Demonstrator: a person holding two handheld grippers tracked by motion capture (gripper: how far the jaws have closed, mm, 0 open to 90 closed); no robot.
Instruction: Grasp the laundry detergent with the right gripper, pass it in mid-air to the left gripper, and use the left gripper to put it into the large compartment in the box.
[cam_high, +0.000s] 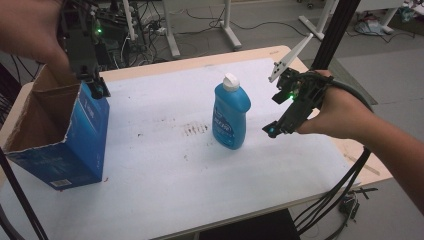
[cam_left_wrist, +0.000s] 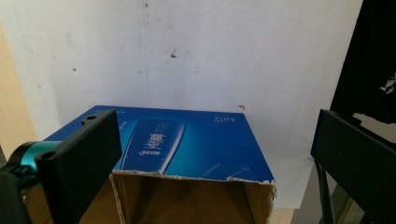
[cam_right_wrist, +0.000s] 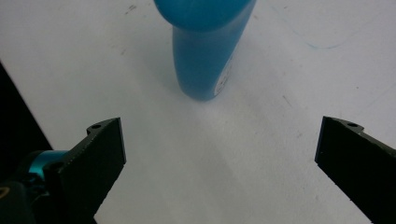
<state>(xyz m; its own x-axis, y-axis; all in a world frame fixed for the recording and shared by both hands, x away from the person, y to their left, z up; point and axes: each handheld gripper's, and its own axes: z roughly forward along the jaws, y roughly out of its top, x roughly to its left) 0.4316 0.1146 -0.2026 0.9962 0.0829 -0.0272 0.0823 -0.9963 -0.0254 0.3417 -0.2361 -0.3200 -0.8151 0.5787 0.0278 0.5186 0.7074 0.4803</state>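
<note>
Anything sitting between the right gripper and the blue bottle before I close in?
Nothing visible. The right gripper is open beside the blue bottle, with bare white table cover between its jaws and the bottle's base.

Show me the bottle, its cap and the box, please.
bottle (cam_high: 230, 117): high view, on its blue body at the label.
cap (cam_high: 231, 81): high view, on the white top.
box (cam_high: 92, 135): high view, on its blue side wall.
</note>
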